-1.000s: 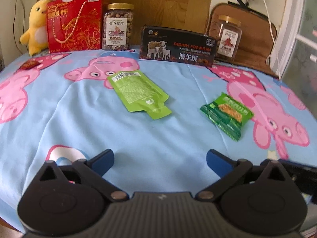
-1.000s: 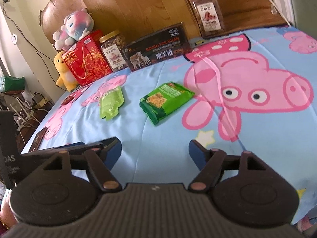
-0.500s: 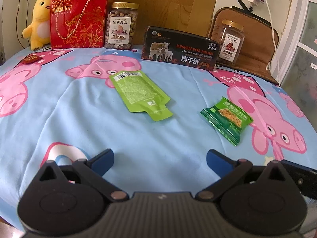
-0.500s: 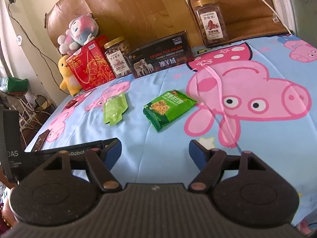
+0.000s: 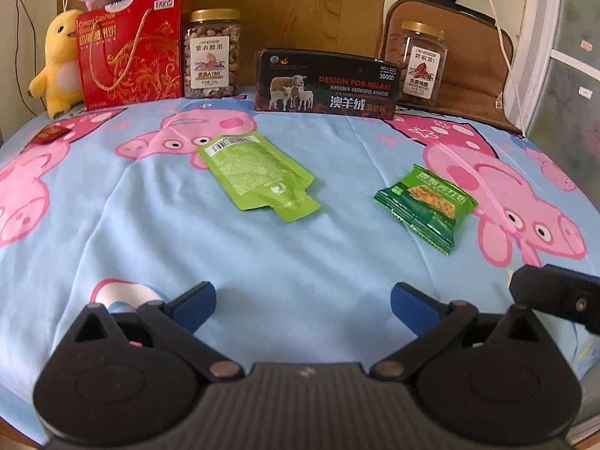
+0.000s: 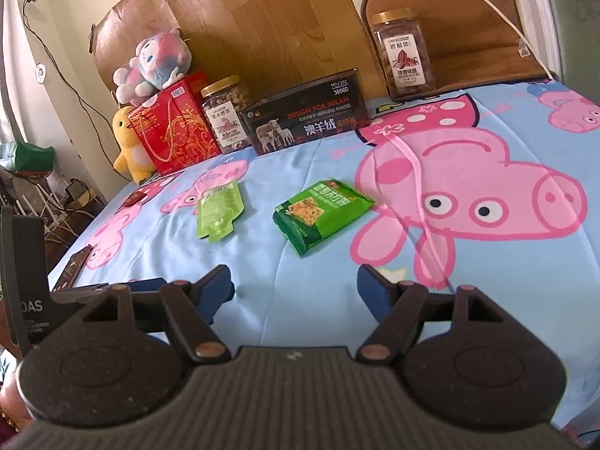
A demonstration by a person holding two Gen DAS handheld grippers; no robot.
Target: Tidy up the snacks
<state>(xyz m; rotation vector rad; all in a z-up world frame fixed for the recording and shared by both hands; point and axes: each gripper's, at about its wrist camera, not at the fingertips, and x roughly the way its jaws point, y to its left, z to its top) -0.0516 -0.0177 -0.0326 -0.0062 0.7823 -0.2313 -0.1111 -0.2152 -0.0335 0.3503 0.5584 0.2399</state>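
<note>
Left gripper [image 5: 303, 300]: jaws spread wide, nothing between the blue pads, poised low over the pig-print bedspread [image 5: 337, 255]. Right gripper [image 6: 294, 287]: likewise spread and empty, over the same cloth; a black edge of it shows at 3 o'clock in the left wrist view.

Light green pouch [image 5: 255, 174]: flat on the cloth at 12 o'clock from the left gripper, well apart from it, barcode end away, spout end toward the camera. Probably the left hand's share.

Dark green cracker packet [image 6: 322, 215]: flat at 12 o'clock from the right gripper, well apart; lies at 3 o'clock of the pouch with bare cloth between. Probably the right hand's share.

Back row, 12 o'clock, along the wooden board: red gift box [image 5: 131, 50], cashew jar [image 5: 212, 54], black carton [image 5: 326, 84], second nut jar [image 5: 422, 63]. Upright and lined up, likely where loose snacks belong.

Small red packet [image 5: 50, 135]: at 10 o'clock, print too small to read. Dark flat item [image 6: 73, 266] at the bed's edge: partly cut off, cannot be identified. No hand visible.
</note>
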